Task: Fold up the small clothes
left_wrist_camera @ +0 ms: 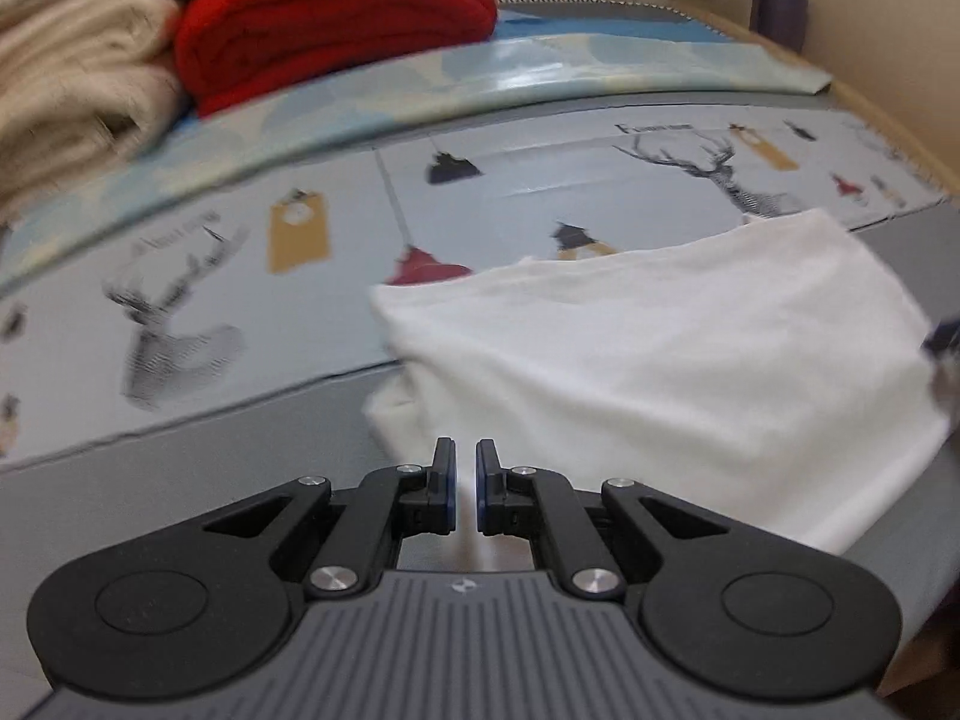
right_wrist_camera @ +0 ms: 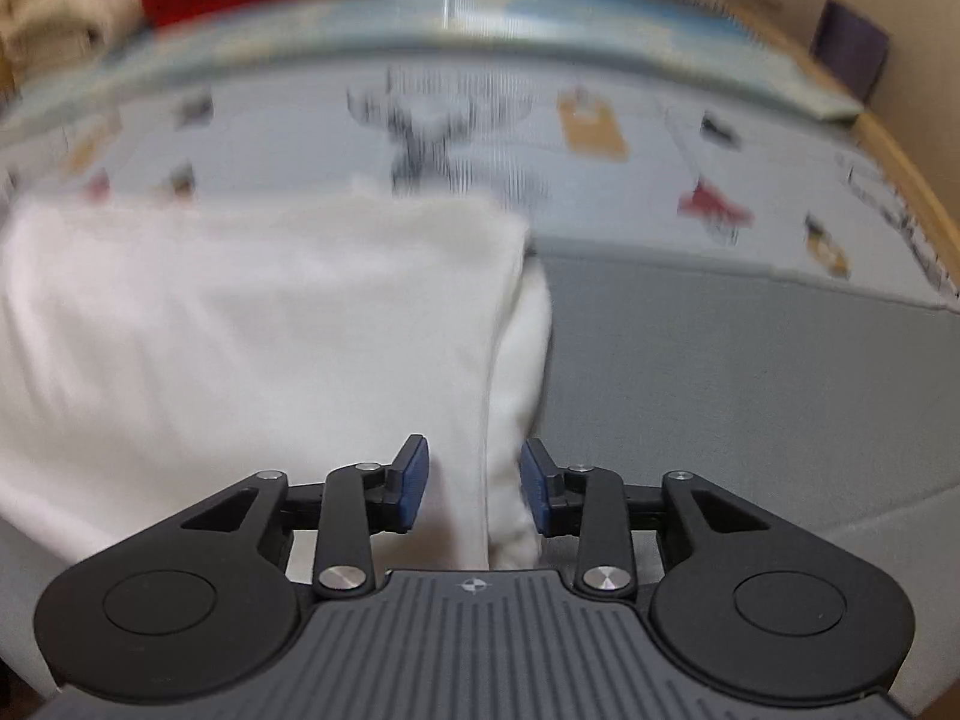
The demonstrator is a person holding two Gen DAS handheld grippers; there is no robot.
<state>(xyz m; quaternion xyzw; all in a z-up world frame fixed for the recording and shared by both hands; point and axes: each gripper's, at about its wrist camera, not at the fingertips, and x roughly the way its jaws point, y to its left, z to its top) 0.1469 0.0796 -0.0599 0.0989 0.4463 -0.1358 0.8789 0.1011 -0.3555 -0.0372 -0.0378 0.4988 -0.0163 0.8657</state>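
Left gripper: your left gripper (left_wrist_camera: 467,483) has its jaws drawn almost together, only a thin slit between the blue pads, and nothing is pinched there. It sits above the near left edge of the cloth.
Right gripper: your right gripper (right_wrist_camera: 474,483) stands partly open; its blue pads (right_wrist_camera: 414,480) flank the cloth's right edge without pressing on it.
Garment: the white, soft, folded piece of small clothing (left_wrist_camera: 690,372) lies flat on the grey mat (left_wrist_camera: 150,510), its far edge reaching onto the pale sheet.
Cloth edge: in your right view a narrow lower layer (right_wrist_camera: 522,360) peeks out beside the folded top layer.
Surface: a pale blue printed sheet with deer heads, lamps and yellow tags (left_wrist_camera: 300,276) runs behind the garment.
Background: a folded red blanket (left_wrist_camera: 336,24) rests beside a cream fluffy blanket (left_wrist_camera: 72,72), well apart from the garment.
Sharpness: your right view is blurred.
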